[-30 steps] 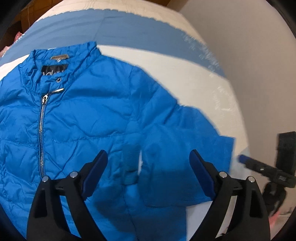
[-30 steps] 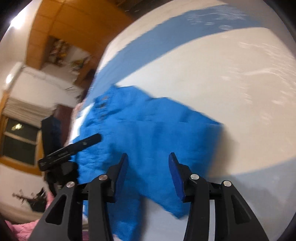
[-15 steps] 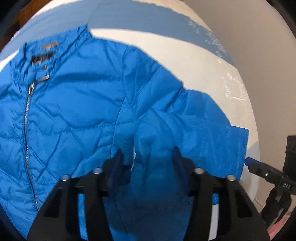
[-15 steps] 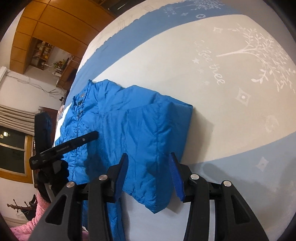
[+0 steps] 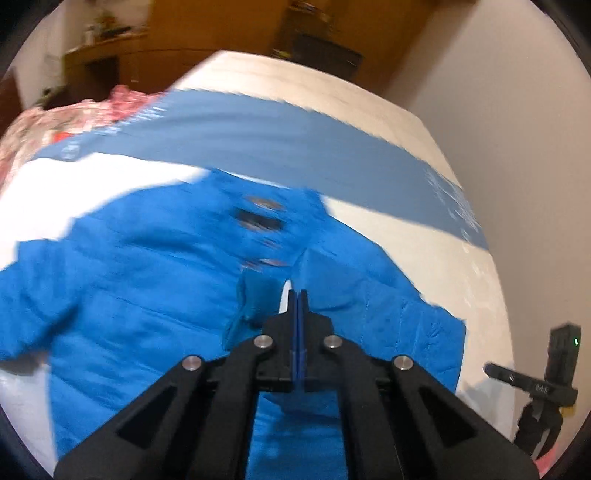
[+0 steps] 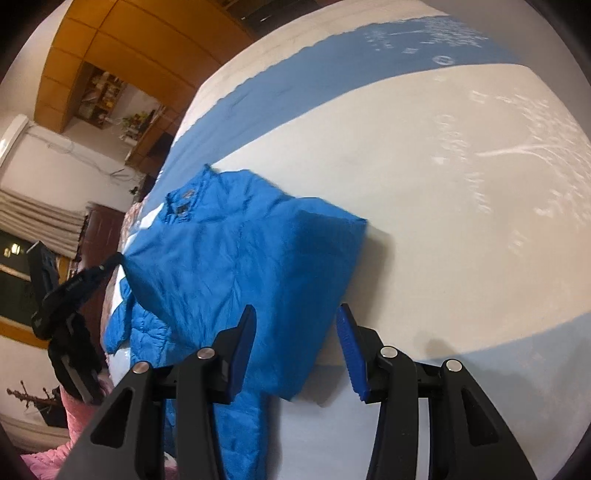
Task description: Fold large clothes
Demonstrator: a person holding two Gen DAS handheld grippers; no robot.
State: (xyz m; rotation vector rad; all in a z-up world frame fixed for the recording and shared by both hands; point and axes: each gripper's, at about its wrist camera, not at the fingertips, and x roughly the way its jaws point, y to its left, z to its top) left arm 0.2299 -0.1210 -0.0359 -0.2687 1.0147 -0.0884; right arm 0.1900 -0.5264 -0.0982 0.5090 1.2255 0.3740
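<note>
A bright blue puffer jacket [image 5: 147,295] lies face up on a white and blue bedsheet [image 5: 258,136], collar toward the far side. My left gripper [image 5: 297,295] is shut on a fold of the jacket's sleeve fabric and holds it raised over the jacket's chest. In the right wrist view the jacket [image 6: 236,266] lies with its near sleeve folded over the body. My right gripper [image 6: 295,343] is open and empty just above the folded sleeve's near edge.
A black camera tripod stands beside the bed [image 5: 543,387], also seen in the right wrist view [image 6: 66,317]. Pink floral bedding [image 5: 55,122] lies at the bed's far left. A wooden wardrobe [image 6: 122,33] and a wall stand beyond the bed.
My left gripper closed on the sleeve fabric and lifted it toward the jacket's collar. My right gripper stayed open and shifted slightly over the folded sleeve.
</note>
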